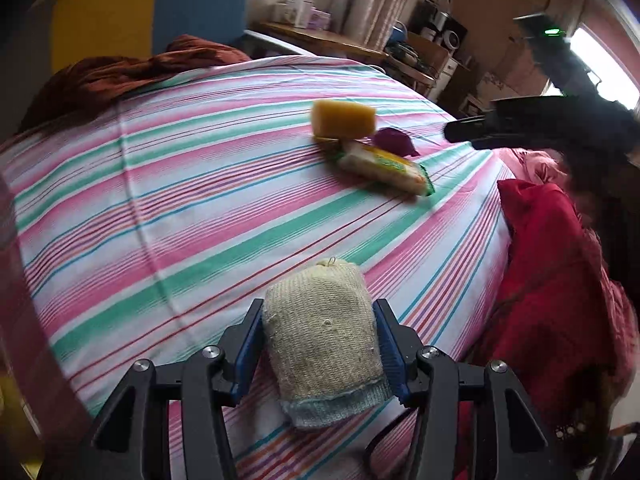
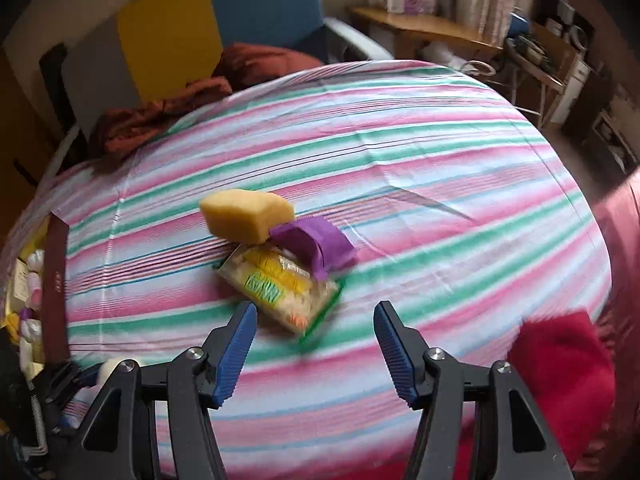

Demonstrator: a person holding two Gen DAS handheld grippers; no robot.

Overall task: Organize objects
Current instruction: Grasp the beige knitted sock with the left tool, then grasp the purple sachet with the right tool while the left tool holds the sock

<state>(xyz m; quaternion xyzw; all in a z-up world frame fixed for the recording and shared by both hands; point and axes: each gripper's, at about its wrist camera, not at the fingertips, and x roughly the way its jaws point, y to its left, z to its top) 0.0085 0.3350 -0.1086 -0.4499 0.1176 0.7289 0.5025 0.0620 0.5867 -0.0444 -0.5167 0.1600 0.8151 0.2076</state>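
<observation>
Left gripper (image 1: 320,344) clamped on scrub mitt (image 1: 324,340) above striped bed (image 1: 200,200). Right gripper (image 2: 316,344) apart, empty. Sponge (image 2: 246,216), purple cloth (image 2: 316,248), noodle packet (image 2: 280,288) blurred, touching mid-bed.

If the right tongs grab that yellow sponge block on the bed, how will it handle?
The yellow sponge block looks porous, so probably light and squashy. It leans on the plastic snack packet, so it may tip when nudged.

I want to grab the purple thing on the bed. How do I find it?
Look at the striped bedsheet, where three things huddle together. The purple cloth leans on the noodle packet, beside the yellow sponge. It alone is purple and floppy.
</observation>
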